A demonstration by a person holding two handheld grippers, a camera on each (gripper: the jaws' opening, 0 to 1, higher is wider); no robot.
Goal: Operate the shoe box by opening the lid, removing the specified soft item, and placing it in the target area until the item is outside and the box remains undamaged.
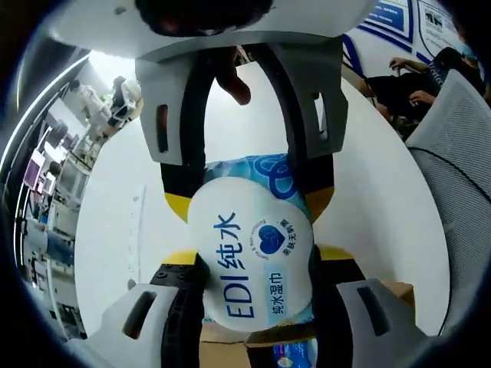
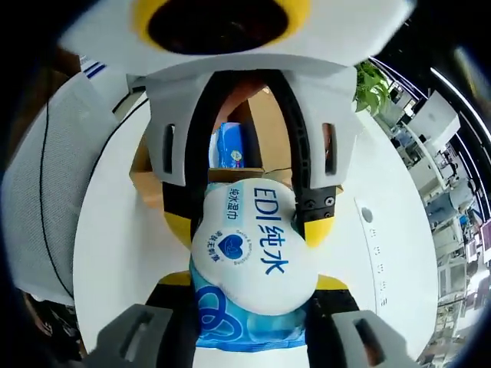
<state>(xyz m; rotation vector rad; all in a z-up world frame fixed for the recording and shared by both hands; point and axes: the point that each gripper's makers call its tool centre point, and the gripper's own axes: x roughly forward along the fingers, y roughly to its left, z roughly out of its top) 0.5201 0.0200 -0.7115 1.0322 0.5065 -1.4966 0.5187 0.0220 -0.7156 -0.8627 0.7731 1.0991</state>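
1. Where the left gripper view looks along its own jaws, the left tongs (image 1: 257, 303) are closed on the near end of a wet-wipes pack (image 1: 253, 253), a soft blue packet with a white oval label printed "EDI". The right tongs (image 1: 249, 203) come down from the top of this view and clamp the far end of the same pack, so it hangs between the two, lifted above the white table (image 1: 383, 215). A brown corner of the shoe box (image 1: 399, 291) shows low at the right, beside the left jaws, and a second blue packet (image 1: 295, 354) peeks out at the bottom edge. A grey chair back (image 1: 460, 153) stands at the right, and people sit further off behind it.

2. In the right gripper view, the right tongs (image 2: 249, 295) grip the blue end of the wet-wipes pack (image 2: 249, 245), while the left tongs (image 2: 249, 207) hold its other end from the top. Beyond the pack, the open brown shoe box (image 2: 276, 130) sits on the table (image 2: 383, 253) with the second blue packet (image 2: 230, 146) standing inside it. A green plant (image 2: 372, 84) shows at the upper right.
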